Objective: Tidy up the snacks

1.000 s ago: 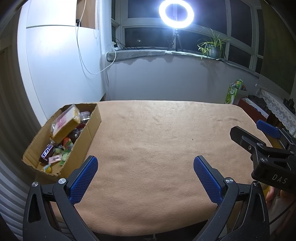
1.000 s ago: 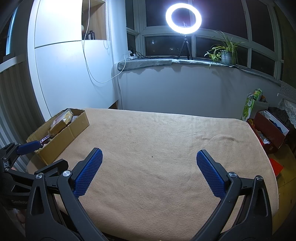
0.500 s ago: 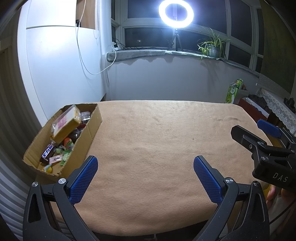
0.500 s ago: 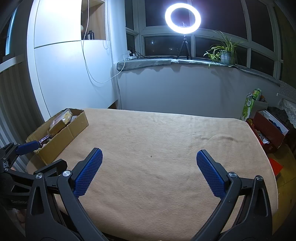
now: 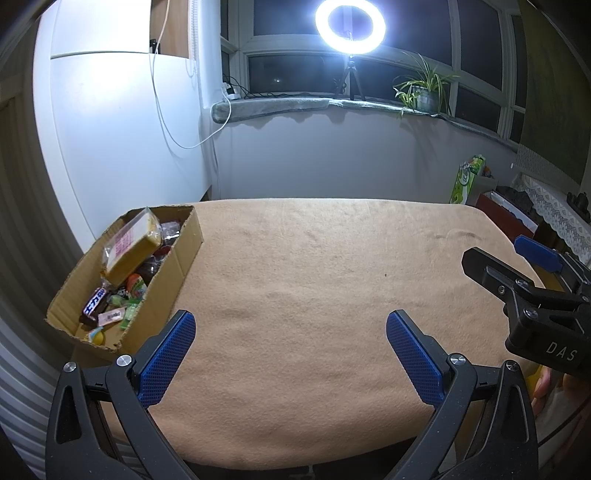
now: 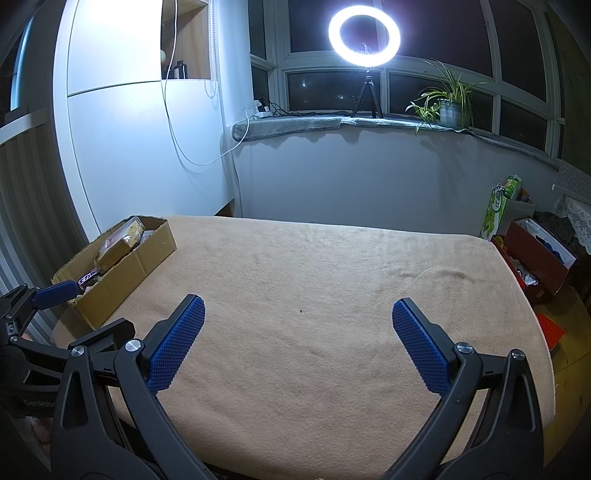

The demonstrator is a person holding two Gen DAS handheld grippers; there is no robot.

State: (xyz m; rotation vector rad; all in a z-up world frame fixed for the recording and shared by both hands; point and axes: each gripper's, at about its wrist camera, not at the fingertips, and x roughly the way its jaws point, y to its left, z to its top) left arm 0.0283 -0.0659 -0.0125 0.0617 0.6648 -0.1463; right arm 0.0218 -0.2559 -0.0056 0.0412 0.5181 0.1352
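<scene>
Landmark: open brown cardboard box (image 5: 173,275), at the left edge of the tan cloth-covered table (image 5: 314,280).
Snacks: all inside the box. Large yellow cake in clear wrapper (image 5: 129,251) leans on top toward the far end; dark candy bar with white lettering (image 5: 94,303) toward the near end; small green, pink and yellow wrapped sweets (image 5: 123,312) packed round the bar.
Left gripper (image 5: 291,350): black frame, blue textured pads, released, jaws wide apart, nothing between them; hovers over the table's near edge, its left pad just beside the box's near corner.
Right gripper (image 6: 297,345): same build, also spread wide and empty; well right of the box, above bare cloth.
Cloth: no snacks on it right of the box.
Beyond the box: lit white ring light on tripod (image 6: 364,35) on the windowsill.
</scene>
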